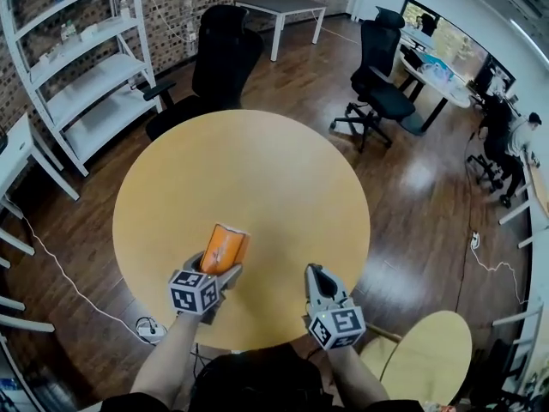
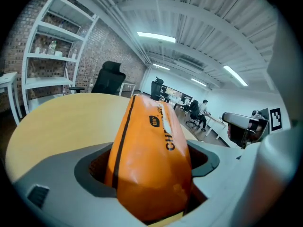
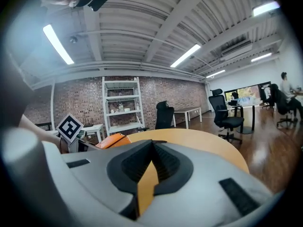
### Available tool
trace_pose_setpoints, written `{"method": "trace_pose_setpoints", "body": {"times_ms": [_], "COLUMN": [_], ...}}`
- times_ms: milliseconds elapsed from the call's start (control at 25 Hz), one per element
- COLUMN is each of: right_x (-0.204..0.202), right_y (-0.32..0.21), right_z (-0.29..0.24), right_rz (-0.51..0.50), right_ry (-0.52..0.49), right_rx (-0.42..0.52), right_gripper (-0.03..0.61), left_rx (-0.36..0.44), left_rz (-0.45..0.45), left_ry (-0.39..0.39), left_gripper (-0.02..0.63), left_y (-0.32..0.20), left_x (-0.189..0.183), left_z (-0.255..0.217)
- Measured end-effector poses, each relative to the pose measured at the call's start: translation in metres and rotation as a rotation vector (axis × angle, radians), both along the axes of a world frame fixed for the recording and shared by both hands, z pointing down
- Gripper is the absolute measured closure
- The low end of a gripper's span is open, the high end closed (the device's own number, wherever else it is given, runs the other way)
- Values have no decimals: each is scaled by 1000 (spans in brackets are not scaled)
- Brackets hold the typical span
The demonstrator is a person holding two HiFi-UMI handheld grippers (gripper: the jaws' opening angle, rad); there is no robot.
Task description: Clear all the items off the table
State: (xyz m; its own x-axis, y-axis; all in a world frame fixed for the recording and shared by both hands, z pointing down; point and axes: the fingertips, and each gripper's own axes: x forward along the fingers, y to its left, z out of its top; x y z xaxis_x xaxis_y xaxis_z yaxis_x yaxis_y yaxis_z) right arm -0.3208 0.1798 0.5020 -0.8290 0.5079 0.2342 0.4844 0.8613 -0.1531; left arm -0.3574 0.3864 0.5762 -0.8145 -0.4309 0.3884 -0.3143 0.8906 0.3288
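An orange snack packet (image 1: 225, 247) sticks up out of my left gripper (image 1: 220, 264), over the near edge of the round wooden table (image 1: 257, 170). In the left gripper view the packet (image 2: 151, 155) fills the gap and both jaws press its sides, so the left gripper (image 2: 151, 167) is shut on it. My right gripper (image 1: 316, 270) hovers over the table's near edge a little to the right, jaws together and nothing in them. The right gripper view shows those jaws (image 3: 152, 148) meeting tip to tip, with the packet (image 3: 111, 141) off to the left. The tabletop holds nothing else.
Black office chairs stand behind the table (image 1: 219, 58) and at the far right (image 1: 382, 75). A white shelf unit (image 1: 86, 67) lines the brick wall on the left. A small round wooden top (image 1: 429, 354) sits low at the right. A power strip (image 1: 150, 329) lies on the floor.
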Motion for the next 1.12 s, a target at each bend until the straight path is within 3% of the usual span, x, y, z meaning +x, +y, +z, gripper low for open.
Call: {"method": "trace_pose_setpoints", "body": {"times_ms": [320,640,920,1120], "right_x": [-43,-68,-82,-89], "right_y": [-80,-112,-119,-116], "right_z": [37,72,93,87], "right_rz": [140,138,129,119], "right_ry": [62,149,190,178], "right_rx": [-3,9,10,14], "right_gripper": [577,577,575,577], "left_rx": [-65,-180,-123,-110], "left_rz": [46,90,72,38], "left_ry": [92,246,242,192], "left_gripper": [187,187,175,142], "left_y": [-65,-98,-96,-92], "left_x": [-56,-68,-75,-74], "left_z": [52,111,117,109]}}
